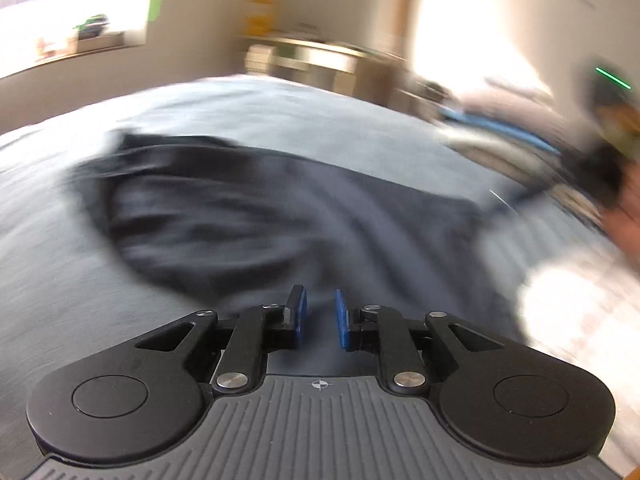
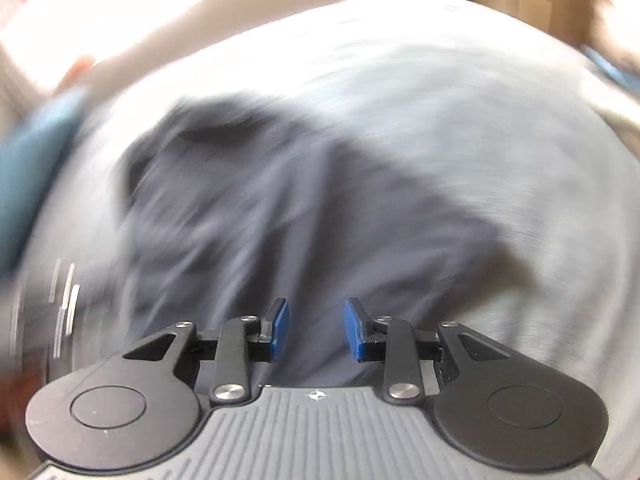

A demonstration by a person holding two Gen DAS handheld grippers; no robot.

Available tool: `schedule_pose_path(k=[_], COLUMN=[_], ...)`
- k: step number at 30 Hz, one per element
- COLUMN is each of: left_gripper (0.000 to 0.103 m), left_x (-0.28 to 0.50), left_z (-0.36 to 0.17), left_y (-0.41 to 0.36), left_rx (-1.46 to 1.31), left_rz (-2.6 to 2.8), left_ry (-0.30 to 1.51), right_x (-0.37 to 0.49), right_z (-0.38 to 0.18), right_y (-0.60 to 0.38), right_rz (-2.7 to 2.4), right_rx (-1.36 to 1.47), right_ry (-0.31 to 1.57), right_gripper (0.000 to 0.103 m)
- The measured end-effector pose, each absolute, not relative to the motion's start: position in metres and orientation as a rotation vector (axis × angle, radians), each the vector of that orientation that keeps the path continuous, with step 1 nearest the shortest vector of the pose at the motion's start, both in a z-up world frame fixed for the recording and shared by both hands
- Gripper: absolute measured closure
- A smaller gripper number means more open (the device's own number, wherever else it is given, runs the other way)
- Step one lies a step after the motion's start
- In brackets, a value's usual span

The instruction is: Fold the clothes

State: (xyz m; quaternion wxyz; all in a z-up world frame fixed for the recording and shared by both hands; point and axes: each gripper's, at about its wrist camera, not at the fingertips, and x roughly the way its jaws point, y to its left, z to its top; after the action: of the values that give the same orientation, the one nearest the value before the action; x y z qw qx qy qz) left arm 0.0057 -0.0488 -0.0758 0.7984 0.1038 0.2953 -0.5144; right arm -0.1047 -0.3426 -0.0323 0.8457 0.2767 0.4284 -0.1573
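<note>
A dark navy garment (image 1: 248, 216) lies crumpled on a light grey bed cover (image 1: 48, 280); both views are smeared by motion. My left gripper (image 1: 319, 312) hovers at the garment's near edge, its blue pads (image 1: 298, 312) a narrow gap apart with nothing between them. In the right wrist view the garment (image 2: 280, 208) spreads ahead of my right gripper (image 2: 316, 322), which stands open and empty just above the cloth. At the far right of the left wrist view the right gripper shows as a dark blur (image 1: 604, 176) held by a hand (image 1: 628, 216).
Past the bed there is a wooden desk (image 1: 320, 56) against the wall and a bright window (image 1: 72, 8). A teal cushion (image 2: 28, 168) lies at the bed's left side. The grey cover (image 2: 500, 120) stretches bare to the right of the garment.
</note>
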Motion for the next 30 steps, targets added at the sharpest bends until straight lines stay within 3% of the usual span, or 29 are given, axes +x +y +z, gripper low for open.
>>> schedule_pose_path(k=[5,7,13,19,26,30], left_gripper=[0.086,0.085,0.085,0.082,0.08,0.08], left_x=[-0.044,-0.059,-0.069,-0.049,-0.023,-0.037], left_z=[-0.093,-0.099,-0.109,-0.086,-0.07,-0.071], left_y=[-0.089,-0.096,-0.102,-0.08,-0.074,-0.083], left_rx=[0.433,0.485,0.631,0.454,0.211,0.279], left_rz=[-1.351,-1.426,-1.49,-1.533,-1.529,-1.525], left_ry=[0.562,0.544,0.471,0.486,0.589,0.585], right_x=[-0.123,-0.131,-0.174,-0.217,-0.29,-0.309], right_z=[-0.074,-0.083,-0.049,-0.013,0.017,0.016], right_y=[-0.434,-0.441,-0.459,-0.476,-0.541,-0.56], right_rz=[-0.532,-0.558,-0.513,-0.466,-0.8,-0.904], right_rx=[1.059,1.104,1.033,0.956,0.944,0.92], right_ry=[0.811,0.807,0.738,0.668,0.345,0.293], right_gripper=[0.067,0.065,0.064,0.064,0.063,0.063])
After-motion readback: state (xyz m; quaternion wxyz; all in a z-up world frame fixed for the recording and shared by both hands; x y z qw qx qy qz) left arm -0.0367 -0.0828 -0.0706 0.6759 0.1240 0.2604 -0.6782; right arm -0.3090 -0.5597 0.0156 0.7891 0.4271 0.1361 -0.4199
